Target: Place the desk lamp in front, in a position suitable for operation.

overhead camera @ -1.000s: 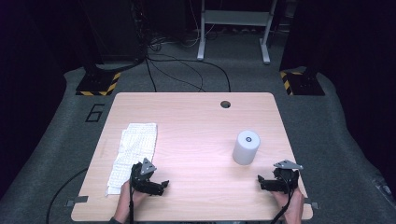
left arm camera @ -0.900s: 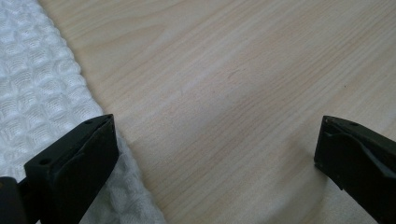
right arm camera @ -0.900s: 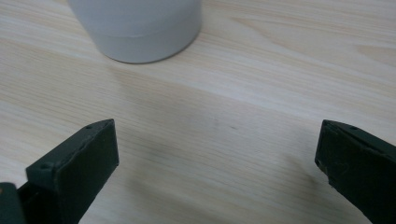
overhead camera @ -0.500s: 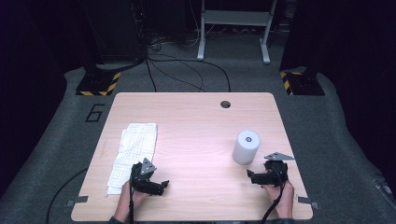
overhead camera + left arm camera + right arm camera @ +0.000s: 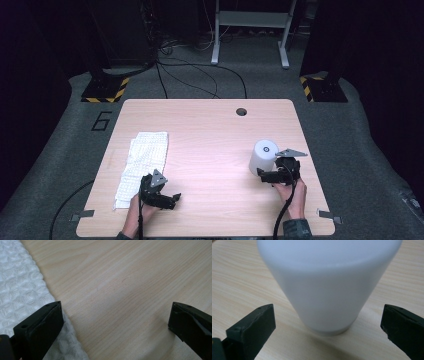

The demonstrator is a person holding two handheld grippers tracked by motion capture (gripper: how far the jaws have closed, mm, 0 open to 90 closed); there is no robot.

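The white cup stands upright on the worktop, framed by the wide-open, empty right hand-held gripper. It should be centred and gripped low and gently. The left hand-held gripper is held open and empty beside the waffle-weave cloth.

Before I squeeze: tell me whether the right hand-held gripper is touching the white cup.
Apart. In the right gripper view, the right hand-held gripper stands open, bare table showing between each jaw and the white cup.

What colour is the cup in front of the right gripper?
White, plain all over; the cup shows best in the right gripper view.
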